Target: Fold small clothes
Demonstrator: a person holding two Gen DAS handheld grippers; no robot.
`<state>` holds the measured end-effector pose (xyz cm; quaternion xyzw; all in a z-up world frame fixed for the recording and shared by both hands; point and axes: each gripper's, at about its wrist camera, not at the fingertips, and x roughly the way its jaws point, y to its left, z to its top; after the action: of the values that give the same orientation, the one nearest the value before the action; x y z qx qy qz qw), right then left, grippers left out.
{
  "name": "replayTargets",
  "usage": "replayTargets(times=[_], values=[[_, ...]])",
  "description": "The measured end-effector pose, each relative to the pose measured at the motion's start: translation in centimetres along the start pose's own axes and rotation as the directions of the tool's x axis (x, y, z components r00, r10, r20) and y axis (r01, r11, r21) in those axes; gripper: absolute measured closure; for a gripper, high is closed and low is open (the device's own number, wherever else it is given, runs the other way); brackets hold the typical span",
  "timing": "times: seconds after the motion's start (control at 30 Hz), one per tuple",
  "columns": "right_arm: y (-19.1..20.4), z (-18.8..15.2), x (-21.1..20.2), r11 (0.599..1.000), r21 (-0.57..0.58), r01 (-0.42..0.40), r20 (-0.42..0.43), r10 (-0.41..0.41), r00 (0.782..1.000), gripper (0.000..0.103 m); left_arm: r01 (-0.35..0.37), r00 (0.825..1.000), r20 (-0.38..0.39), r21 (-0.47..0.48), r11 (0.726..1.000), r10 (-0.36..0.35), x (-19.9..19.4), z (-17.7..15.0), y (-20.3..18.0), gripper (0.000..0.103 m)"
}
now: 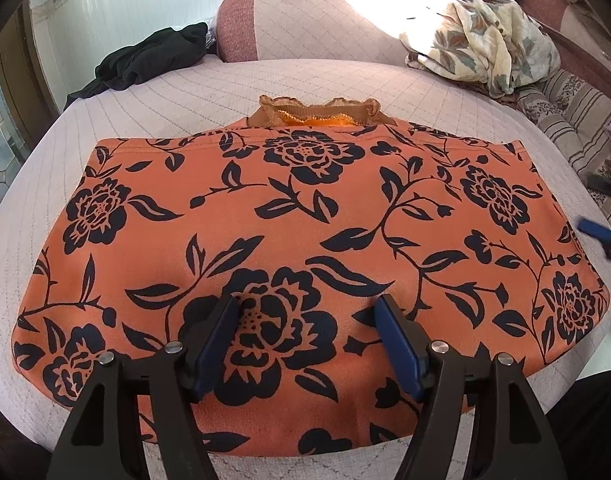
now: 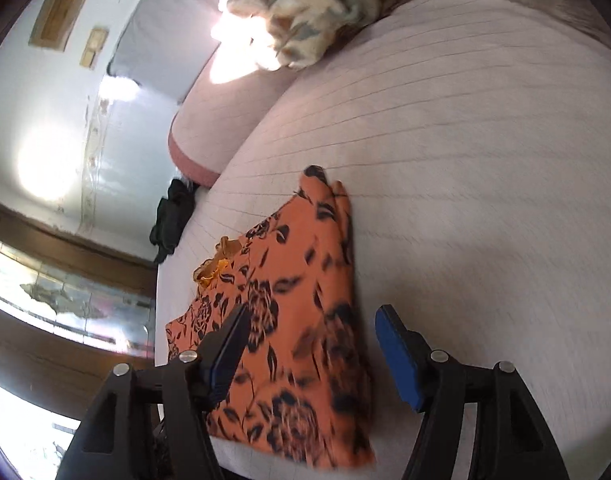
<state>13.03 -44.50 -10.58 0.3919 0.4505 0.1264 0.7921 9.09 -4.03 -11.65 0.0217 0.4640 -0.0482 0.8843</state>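
- Quilted pale bedcover (image 1: 345, 80) carries everything; sunlight glares across its far side.
- Nearest, the left gripper (image 1: 309, 304) hovers over the near edge of the bed, jaws spread with nothing between them, only the print showing through the gap.
- Under it lies the orange top (image 1: 305, 208), floral in black, spread flat across the middle of the bed, its near hem just inside the near edge.
- Its sides look tucked in already, giving a broad, tidy block; I judge the first folds done and a halving fold left.
- The right gripper (image 2: 311, 320) is off the top's right edge, jaws apart and empty; its tips show small and blurred at the right rim of the left view (image 1: 593, 228).
- From the right view, the top's right side (image 2: 329, 320) looks doubled, a layered edge lying along the bedcover.
- Further on, the frilled collar (image 1: 317, 112) pokes out past the top's far edge, so the neck is not folded under.
- Toward the far left corner sits a dark garment (image 1: 145, 60), crumpled and unfolded; it probably waits its turn.
- At the far right, a cream leaf-print cloth (image 1: 485, 40) lies heaped against the bolster (image 1: 297, 24).
- Overall I'd put the task somewhere midway: one piece partly folded, others untouched.
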Motion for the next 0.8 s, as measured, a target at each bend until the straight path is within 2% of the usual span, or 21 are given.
replayTargets(times=[0.07,0.17,0.23,0.27,0.3,0.33,0.47,0.5,0.53,0.57,0.6,0.63,0.67,0.7,0.73,0.77,0.8], values=[[0.2,2.3,2.5,0.999,-0.037,0.008,-0.05,-0.009,0.999,0.035,0.007,1.0,0.004,-0.001,1.0,-0.007,-0.1,-0.1,0.1,0.031],[0.6,5.0,6.7,0.993,-0.062,0.097,-0.096,-0.103,0.99,0.035,0.019,1.0,0.011,0.003,1.0,-0.019,-0.2,-0.2,0.2,0.031],[1.0,5.9,8.6,0.987,-0.093,0.132,-0.108,-0.142,0.984,0.041,0.029,0.999,0.017,0.008,1.0,-0.029,-0.2,-0.3,0.3,0.031],[1.2,6.0,9.0,0.985,-0.098,0.14,-0.107,-0.15,0.983,0.05,0.033,0.999,0.021,0.012,0.999,-0.033,-0.2,-0.3,0.4,0.031],[1.7,6.3,9.6,0.982,-0.115,0.153,-0.126,-0.167,0.978,0.09,0.036,0.999,0.025,0.012,0.999,-0.036,-0.3,-0.4,0.4,0.03],[2.3,6.4,9.9,0.976,-0.135,0.169,-0.125,-0.186,0.975,0.093,0.039,0.999,0.028,0.014,0.999,-0.039,-0.3,-0.5,0.4,0.03],[6.7,5.2,8.0,0.913,-0.302,0.275,0.03,-0.279,0.96,0.093,0.057,0.998,0.039,0.016,0.998,-0.057,-0.3,-0.6,0.7,0.029],[7.1,4.7,8.2,0.887,-0.327,0.326,0.059,-0.325,0.944,0.093,0.058,0.997,0.04,0.015,0.998,-0.059,-0.3,-0.6,0.7,0.029],[6.3,4.7,9.3,0.875,-0.319,0.363,0.035,-0.372,0.927,0.092,0.057,0.998,0.038,0.015,0.998,-0.058,-0.4,-0.6,0.7,0.028],[4.9,4.7,10.2,0.878,-0.293,0.379,-0.019,-0.402,0.916,0.087,0.058,0.998,0.032,0.017,0.998,-0.059,-0.4,-0.5,0.7,0.028],[3.2,4.9,10.7,0.905,-0.221,0.363,-0.048,-0.382,0.923,0.082,0.068,0.997,0.019,0.017,0.998,-0.069,-0.7,-0.4,0.9,0.028],[2.8,5.1,9.8,0.926,-0.168,0.338,-0.029,-0.348,0.937,0.077,0.09,0.996,0.007,0.005,0.996,-0.09,-1.1,-0.1,1.4,0.028],[3.2,5.1,9.1,0.922,-0.153,0.356,-0.008,-0.361,0.933,0.07,0.112,0.994,0.008,-0.03,0.993,-0.111,-1.8,0.2,2.2,0.028],[4.2,4.9,8.2,0.898,-0.177,0.404,0.036,-0.404,0.914,0.051,0.119,0.993,0.021,-0.07,0.99,-0.118,-2.7,0.4,3.3,0.028],[5.3,4.6,7.3,0.874,-0.216,0.435,0.086,-0.427,0.9,0.039,0.129,0.991,0.048,-0.11,0.985,-0.125,-4.0,0.5,4.6,0.028],[6.1,4.2,6.4,0.858,-0.24,0.453,0.124,-0.436,0.891,0.039,0.139,0.989,0.077,-0.135,0.981,-0.13,-5.3,0.4,5.9,0.028],[7.4,3.5,5.2,0.853,-0.262,0.452,0.164,-0.422,0.892,0.039,0.139,0.987,0.107,-0.161,0.977,-0.123,-6.6,0.0,7.2,0.028]])
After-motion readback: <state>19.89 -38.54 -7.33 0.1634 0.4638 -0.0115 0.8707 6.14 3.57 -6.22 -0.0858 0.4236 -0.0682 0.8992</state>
